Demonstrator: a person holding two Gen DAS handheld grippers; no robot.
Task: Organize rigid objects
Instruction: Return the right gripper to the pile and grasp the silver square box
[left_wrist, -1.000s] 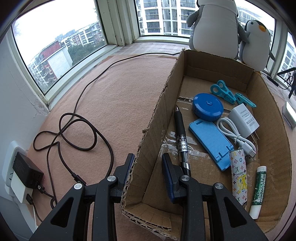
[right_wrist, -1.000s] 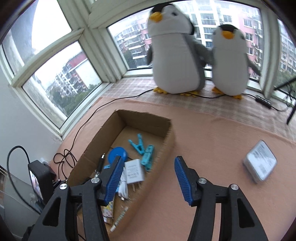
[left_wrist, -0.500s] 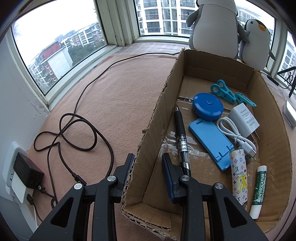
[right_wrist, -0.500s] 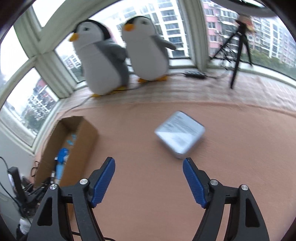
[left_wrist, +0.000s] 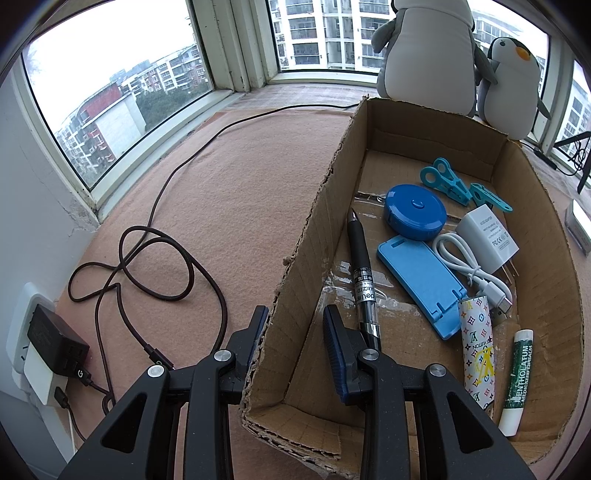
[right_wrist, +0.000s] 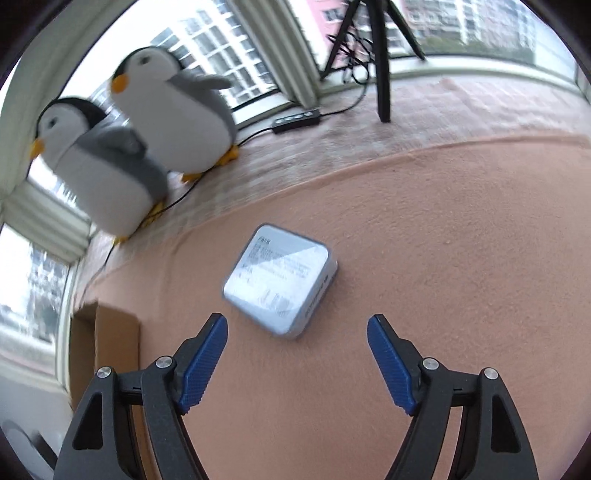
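My left gripper (left_wrist: 295, 325) straddles the left wall of a cardboard box (left_wrist: 295, 266), one finger outside and one inside, closed on the wall. The box holds a black pen (left_wrist: 362, 266), a blue round tape measure (left_wrist: 413, 212), a blue flat stand (left_wrist: 421, 273), a white charger (left_wrist: 487, 238) with cable, teal clips (left_wrist: 450, 182), a patterned tube (left_wrist: 476, 347) and a lip balm (left_wrist: 517, 373). My right gripper (right_wrist: 295, 350) is open and empty, just short of a pale blue square tin (right_wrist: 280, 280) on the pink mat. The tin's edge also shows in the left wrist view (left_wrist: 580, 225).
Two plush penguins (right_wrist: 147, 140) stand by the window behind the tin. A tripod (right_wrist: 380, 55) and a black remote with cable (right_wrist: 295, 120) are at the back. A dark cable (left_wrist: 147, 266) loops left of the box to a wall plug (left_wrist: 48, 339). The box corner (right_wrist: 103, 332) is at left.
My right gripper has swung right from the box and closed in on the tin, which now lies centred just ahead of the open fingers. The left gripper has not moved.
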